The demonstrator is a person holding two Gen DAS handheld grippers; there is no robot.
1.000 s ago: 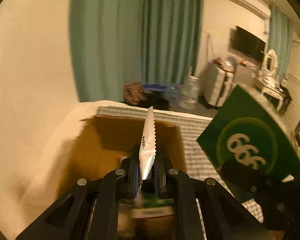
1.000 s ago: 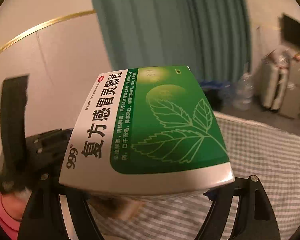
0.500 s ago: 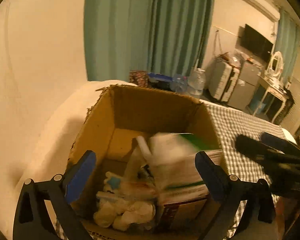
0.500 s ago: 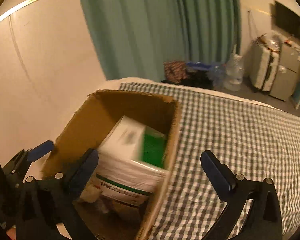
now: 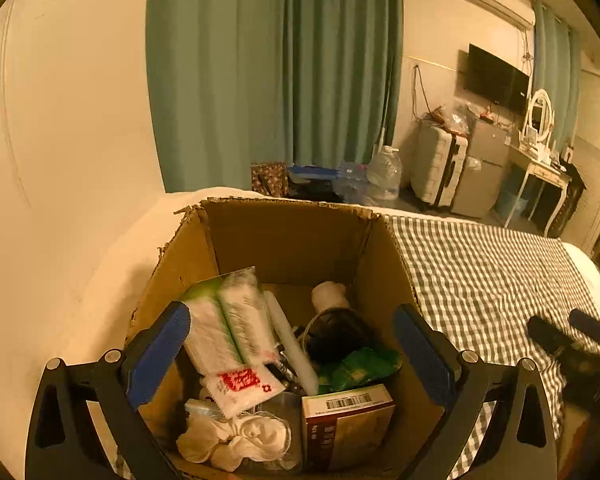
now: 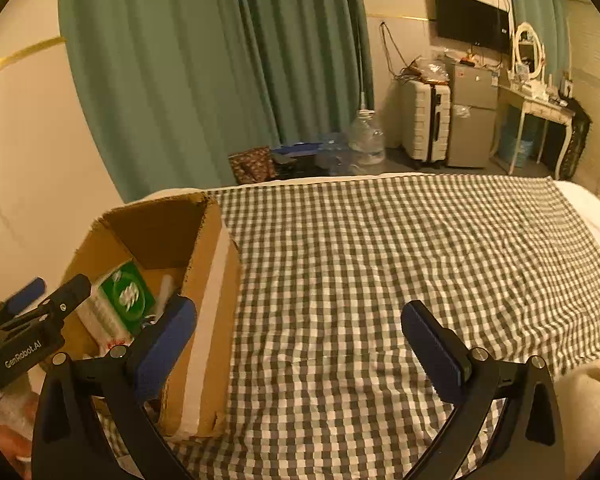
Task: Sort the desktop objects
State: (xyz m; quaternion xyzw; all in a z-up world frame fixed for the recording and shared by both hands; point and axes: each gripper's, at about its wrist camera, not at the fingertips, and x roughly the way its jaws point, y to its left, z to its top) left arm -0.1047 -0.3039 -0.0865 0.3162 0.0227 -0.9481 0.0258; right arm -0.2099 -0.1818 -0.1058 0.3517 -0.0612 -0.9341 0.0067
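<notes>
Green-and-white checked cloth (image 6: 380, 272) covers the surface; the open brown cardboard box (image 5: 292, 240) holds the white-and-green medicine carton (image 5: 224, 320); left gripper (image 5: 296, 344) and right gripper (image 6: 300, 332) gape wide, jaws just sprung apart, nothing between them.

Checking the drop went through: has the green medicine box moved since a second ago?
Yes. The green medicine box left the right gripper, whose jaws have just opened, and now lies inside the cardboard box.
</notes>
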